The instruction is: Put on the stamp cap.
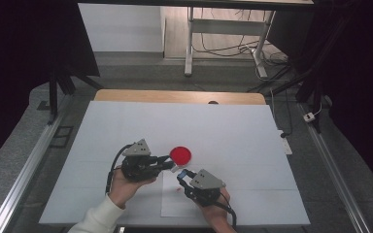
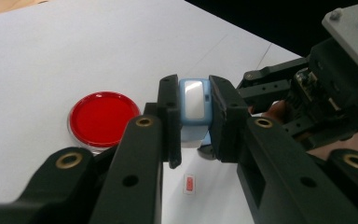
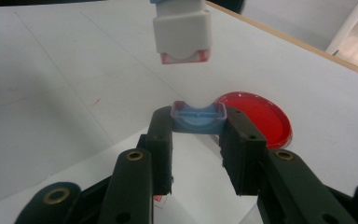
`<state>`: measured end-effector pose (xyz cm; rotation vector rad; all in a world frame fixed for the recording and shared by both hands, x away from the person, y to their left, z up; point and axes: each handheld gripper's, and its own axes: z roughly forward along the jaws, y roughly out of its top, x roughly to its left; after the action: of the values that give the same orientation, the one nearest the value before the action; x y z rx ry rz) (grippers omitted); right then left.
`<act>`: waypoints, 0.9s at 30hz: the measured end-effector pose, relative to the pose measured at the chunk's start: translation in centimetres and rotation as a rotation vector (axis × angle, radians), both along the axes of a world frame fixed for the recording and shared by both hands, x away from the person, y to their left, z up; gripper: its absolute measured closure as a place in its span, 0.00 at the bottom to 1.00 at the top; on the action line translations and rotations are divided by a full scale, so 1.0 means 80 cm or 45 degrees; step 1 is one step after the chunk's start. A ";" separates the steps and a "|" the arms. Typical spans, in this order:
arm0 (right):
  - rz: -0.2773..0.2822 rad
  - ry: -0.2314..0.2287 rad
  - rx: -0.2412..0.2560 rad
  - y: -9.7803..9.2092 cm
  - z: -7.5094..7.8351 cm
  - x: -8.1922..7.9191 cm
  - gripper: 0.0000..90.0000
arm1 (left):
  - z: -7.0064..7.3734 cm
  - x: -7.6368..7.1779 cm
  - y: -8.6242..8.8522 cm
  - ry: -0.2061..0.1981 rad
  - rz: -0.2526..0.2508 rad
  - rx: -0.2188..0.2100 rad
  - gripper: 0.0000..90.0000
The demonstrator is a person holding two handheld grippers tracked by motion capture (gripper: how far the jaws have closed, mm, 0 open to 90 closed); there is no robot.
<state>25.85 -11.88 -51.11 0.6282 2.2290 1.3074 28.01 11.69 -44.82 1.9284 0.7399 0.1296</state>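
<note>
1. Left gripper (image 2: 195,122): the jaws are clamped on a small pale-blue plastic stamp body with a white label window (image 2: 194,109). The body sits upright between the two black jaws, which press on its two sides.
2. Stamp face: in the right gripper view the white lower block of the stamp body (image 3: 182,33) hangs in the air above the table, with a pinkish-red pad face at its bottom edge.
3. Right gripper (image 3: 198,135): the jaws are closed on a small light-blue plastic cap with a curved notch in its rim (image 3: 198,119). The cap is held at the jaw tips, below the stamp body and apart from it.
4. Position on the table: in the high view the left gripper (image 1: 171,165) and the right gripper (image 1: 183,177) lie near each other at the near middle of the white table sheet (image 1: 126,126).
5. Round red-filled clear dish (image 1: 180,155): it rests flat on the sheet just beyond both gripper tips. The left gripper view shows the dish (image 2: 103,119) to the left of the jaws.
6. White paper sheet (image 1: 175,204): it lies on the table under the right gripper and carries a small red stamped mark (image 2: 189,183), which the left gripper view shows below the stamp body.
</note>
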 end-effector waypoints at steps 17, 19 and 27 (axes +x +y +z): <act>-0.053 -0.054 0.004 0.012 0.002 -0.001 0.73 | -0.004 0.001 -0.012 0.014 -0.009 -0.012 0.84; -0.058 -0.061 0.004 0.012 0.002 -0.001 0.73 | -0.004 0.001 -0.012 0.013 -0.009 -0.010 0.84; -0.067 -0.062 0.018 0.013 0.003 -0.001 0.73 | -0.005 0.001 -0.012 0.014 -0.010 -0.008 0.84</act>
<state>25.76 -10.81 -50.89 0.6488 2.1517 1.2994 28.08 10.69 -45.22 1.9269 0.7390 0.1115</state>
